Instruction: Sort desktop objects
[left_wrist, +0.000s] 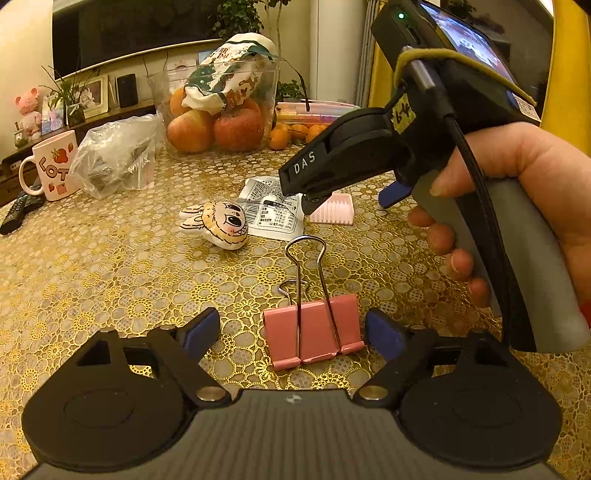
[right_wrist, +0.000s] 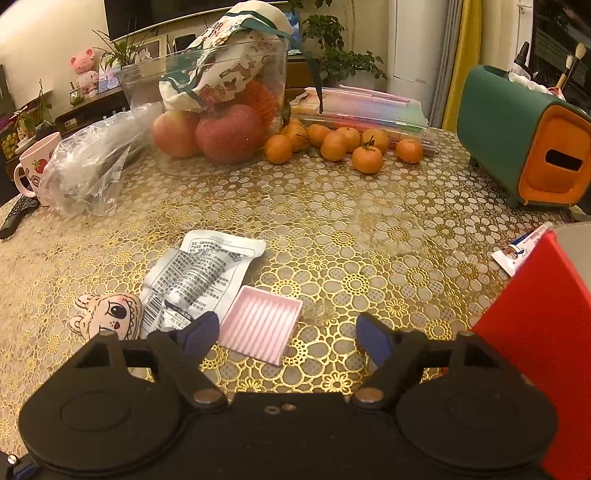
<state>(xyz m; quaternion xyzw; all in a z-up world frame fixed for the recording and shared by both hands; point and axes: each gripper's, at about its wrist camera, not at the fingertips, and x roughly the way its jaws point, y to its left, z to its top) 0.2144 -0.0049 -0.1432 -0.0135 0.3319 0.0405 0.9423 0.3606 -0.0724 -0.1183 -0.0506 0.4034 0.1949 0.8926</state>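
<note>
A pink binder clip (left_wrist: 314, 330) stands on the gold lace tablecloth (left_wrist: 110, 280) between the open jaws of my left gripper (left_wrist: 291, 334), untouched. Beyond it lie a cartoon rabbit charm (left_wrist: 218, 223), a white printed packet (left_wrist: 275, 210) and a pink ribbed tray (left_wrist: 334, 213). My right gripper (right_wrist: 284, 338) is open and empty, low over the table, with the pink ribbed tray (right_wrist: 260, 325) just ahead between its fingers, the packet (right_wrist: 199, 275) and the charm (right_wrist: 110, 314) to its left. It shows from outside in the left wrist view (left_wrist: 314, 186).
At the back stand a clear tub of apples (right_wrist: 210, 110), loose tangerines (right_wrist: 332, 146), a flat pen case (right_wrist: 365, 110), a plastic bag (right_wrist: 88, 173), a strawberry mug (left_wrist: 51, 166) and a remote (left_wrist: 18, 212). A green and orange box (right_wrist: 524, 136), a red container (right_wrist: 543, 332) and a small tube (right_wrist: 517, 251) are at right.
</note>
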